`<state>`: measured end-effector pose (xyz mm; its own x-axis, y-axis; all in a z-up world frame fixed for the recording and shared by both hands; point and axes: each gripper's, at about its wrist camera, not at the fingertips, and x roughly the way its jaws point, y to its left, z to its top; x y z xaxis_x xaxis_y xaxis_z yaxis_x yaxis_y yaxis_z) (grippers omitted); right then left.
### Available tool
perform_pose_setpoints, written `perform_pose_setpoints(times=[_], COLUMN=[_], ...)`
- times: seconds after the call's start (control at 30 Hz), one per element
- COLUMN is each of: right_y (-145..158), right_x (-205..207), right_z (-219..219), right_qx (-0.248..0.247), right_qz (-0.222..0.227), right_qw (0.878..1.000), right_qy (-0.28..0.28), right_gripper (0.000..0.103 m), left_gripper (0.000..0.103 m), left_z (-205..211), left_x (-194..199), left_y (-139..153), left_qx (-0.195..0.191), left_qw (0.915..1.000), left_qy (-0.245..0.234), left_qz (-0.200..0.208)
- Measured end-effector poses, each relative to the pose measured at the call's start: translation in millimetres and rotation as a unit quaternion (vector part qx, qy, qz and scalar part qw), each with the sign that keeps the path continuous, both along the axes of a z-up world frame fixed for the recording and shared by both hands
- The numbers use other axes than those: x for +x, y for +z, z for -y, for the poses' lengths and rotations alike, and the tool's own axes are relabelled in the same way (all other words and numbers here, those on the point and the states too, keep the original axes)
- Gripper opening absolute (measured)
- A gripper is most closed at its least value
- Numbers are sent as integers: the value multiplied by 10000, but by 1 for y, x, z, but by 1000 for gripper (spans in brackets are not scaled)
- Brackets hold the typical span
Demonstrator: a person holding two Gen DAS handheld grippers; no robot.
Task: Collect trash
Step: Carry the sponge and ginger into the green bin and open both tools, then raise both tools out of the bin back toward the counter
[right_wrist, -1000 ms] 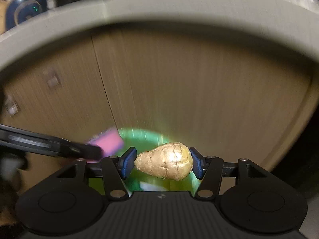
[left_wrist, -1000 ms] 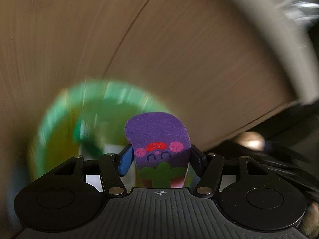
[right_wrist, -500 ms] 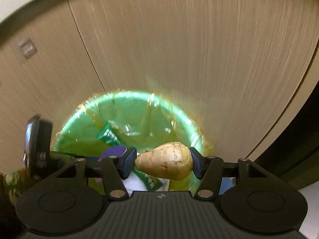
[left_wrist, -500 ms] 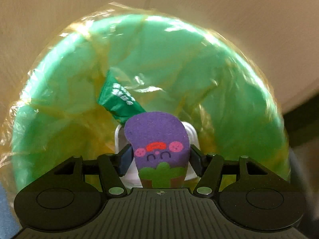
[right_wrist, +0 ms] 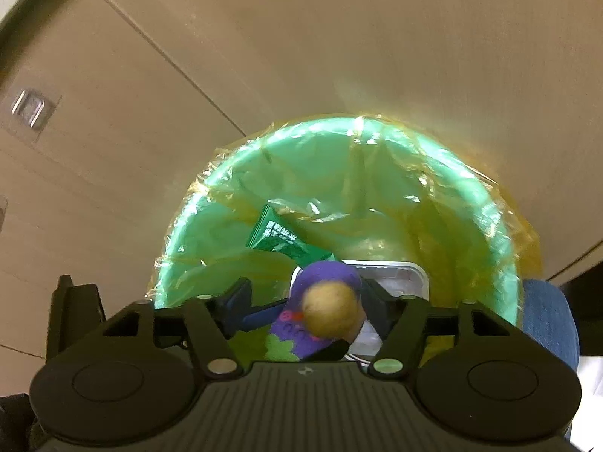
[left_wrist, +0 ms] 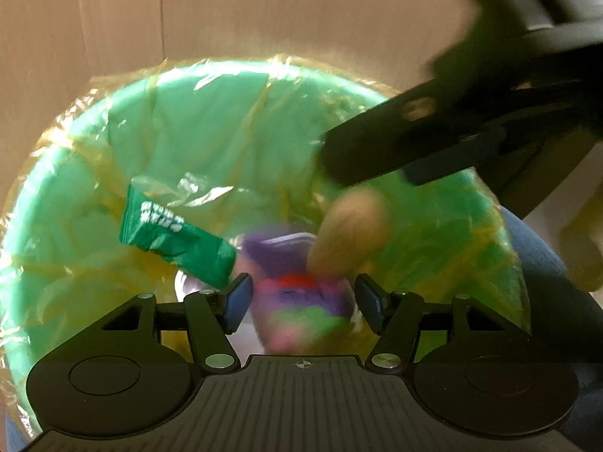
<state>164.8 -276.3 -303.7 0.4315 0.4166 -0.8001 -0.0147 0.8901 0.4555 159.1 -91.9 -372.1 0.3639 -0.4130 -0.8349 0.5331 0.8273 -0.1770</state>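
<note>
Bin (right_wrist: 226, 203), green with a yellow bag, stands on brown floor (right_wrist: 339, 37). Both grippers (left_wrist: 301, 297) (right_wrist: 305, 301) gape wide, holding nothing.

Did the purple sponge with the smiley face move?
Yes. The purple sponge has left the left gripper, whose jaws now stand open, and is dropping blurred into the green bin.

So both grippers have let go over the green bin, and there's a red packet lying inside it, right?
Not quite: the packet is green, not red, as the right wrist view shows. Both the left gripper and right gripper are open over the green bin.
</note>
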Motion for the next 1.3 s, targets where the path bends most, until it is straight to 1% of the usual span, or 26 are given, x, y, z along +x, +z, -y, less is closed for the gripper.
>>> perform_pose_setpoints(times=[0.03,0.13,0.17,0.23,0.47,0.6,0.7,0.77,0.83,0.87,0.97,1.0,1.03,1.07,1.1,1.17,1.2,1.23,1.27,1.3], right_y=[-1,3,1,-5,-17,-10,5,19,38,48,96,115,138,160,183,228,247,267,283,296], right_x=[-1,-7,-6,-6,-17,-25,-32,-35,-36,-37,-38,-38,-38,-39,-39,-40,-40,-38,-35,-31], right_z=[3,18,21,27,33,34,34,34,33,32,28,26,22,19,16,8,5,0,-4,-9], right_qx=[23,48,58,42,-52,-253,-459,-619,-742,-785,-1016,-1130,-1291,-1420,-1513,-1557,-1523,-1471,-1427,-1393], right_qz=[8,68,69,20,-115,-24,218,434,693,831,1409,1640,1944,2221,2494,3050,3273,3458,3584,3667], right_qw=[10000,9995,9992,9986,9977,9971,9959,9942,9923,9912,9837,9792,9719,9642,9562,9393,9324,9267,9226,9198], right_qy=[-68,-310,-381,-530,-670,-719,-749,-759,-711,-663,-454,-382,-307,-271,-261,-207,-141,-57,20,90], right_gripper=[66,69,71,71,71,71,71,71,71,71,71,72,74,79,84,90,95,98,100,100], left_gripper=[61,61,61,61,61,61,61,61,61,61,61,61,61,61,61,61,62,63,63,63], left_z=[-1,-3,-2,-2,-6,-8,-7,-6,-7,-7,-12,-14,-15,-17,-21,-28,-35,-42,-49,-57], left_x=[2,4,4,5,9,7,5,3,3,3,-3,-6,-10,-13,-18,-24,-26,-28,-28,-27], left_y=[-1,-2,-3,-3,-5,6,19,34,57,73,127,152,173,194,224,272,298,321,342,362], left_qx=[-41,-99,-86,-67,-23,54,198,248,208,141,-88,-125,-114,-109,-152,-356,-523,-681,-787,-815], left_qw=[10000,9999,9999,9998,9993,9989,9988,9984,9974,9966,9923,9904,9891,9878,9867,9851,9839,9829,9819,9805], left_qy=[37,114,121,129,360,466,417,376,398,400,434,416,401,396,414,444,451,473,526,609], left_qz=[-32,-72,-79,-97,-107,-4,185,355,565,709,1160,1309,1413,1499,1567,1626,1647,1645,1643,1682])
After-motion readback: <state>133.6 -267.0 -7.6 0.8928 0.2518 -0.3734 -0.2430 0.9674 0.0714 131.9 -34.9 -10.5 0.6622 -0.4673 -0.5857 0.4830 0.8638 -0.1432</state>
